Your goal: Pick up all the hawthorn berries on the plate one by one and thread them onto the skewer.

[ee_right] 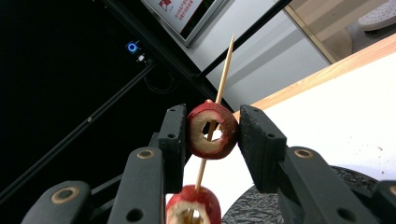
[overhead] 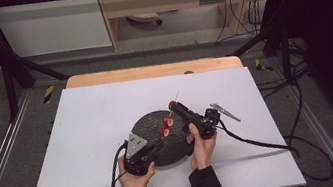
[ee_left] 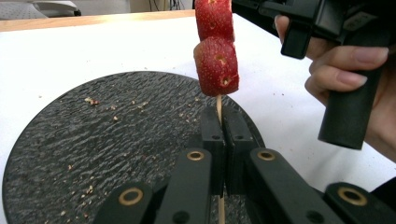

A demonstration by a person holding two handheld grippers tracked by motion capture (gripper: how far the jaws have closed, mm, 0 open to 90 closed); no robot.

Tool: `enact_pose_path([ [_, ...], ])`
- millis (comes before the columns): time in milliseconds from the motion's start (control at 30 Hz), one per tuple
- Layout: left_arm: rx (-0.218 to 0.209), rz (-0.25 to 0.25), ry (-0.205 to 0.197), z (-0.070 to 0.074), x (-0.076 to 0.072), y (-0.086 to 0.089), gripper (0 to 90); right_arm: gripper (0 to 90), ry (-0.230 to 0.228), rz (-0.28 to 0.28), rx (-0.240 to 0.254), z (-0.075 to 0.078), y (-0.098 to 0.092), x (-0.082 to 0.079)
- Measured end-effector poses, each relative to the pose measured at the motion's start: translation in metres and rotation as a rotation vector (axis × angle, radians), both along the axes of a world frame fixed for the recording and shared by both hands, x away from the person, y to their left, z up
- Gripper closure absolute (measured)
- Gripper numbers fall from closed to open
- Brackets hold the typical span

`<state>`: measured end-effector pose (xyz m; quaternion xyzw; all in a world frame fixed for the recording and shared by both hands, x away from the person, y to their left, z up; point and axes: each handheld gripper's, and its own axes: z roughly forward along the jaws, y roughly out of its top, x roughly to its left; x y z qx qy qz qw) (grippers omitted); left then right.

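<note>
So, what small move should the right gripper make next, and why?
Probably slide the red fruit ring further down the skewer toward the two pieces below. The right gripper clamps the ring, already threaded but still high, and the left gripper pinches the skewer's lower end above the dark plate.

You see a round dark slate-like plate (ee_left: 93,140) with rough, rippled matt surface, a thin pale wooden skewer (ee_right: 224,70), glossy red fruit rings (ee_left: 216,65)
</note>
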<state>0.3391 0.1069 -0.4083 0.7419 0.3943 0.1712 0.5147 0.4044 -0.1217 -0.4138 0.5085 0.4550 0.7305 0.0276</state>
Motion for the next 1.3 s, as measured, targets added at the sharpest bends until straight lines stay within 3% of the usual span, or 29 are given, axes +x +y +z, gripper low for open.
enact_pose_path([
  [433,0.008,-0.008,0.005,0.000,0.009,-0.002,88.2,63.2,0.009,0.013,-0.023,-0.004,0.002,-0.001],
  [767,0.006,-0.021,0.012,-0.001,0.008,0.002,88.3,61.0,0.010,0.037,-0.083,0.001,-0.002,-0.001],
  [1067,0.026,-0.017,0.025,-0.006,0.008,0.018,88.2,45.2,0.002,0.079,-0.226,0.007,-0.010,-0.001],
  [1300,0.048,-0.022,0.036,-0.006,0.006,0.032,88.2,27.2,0.012,0.137,-0.391,0.010,-0.018,0.000],
])
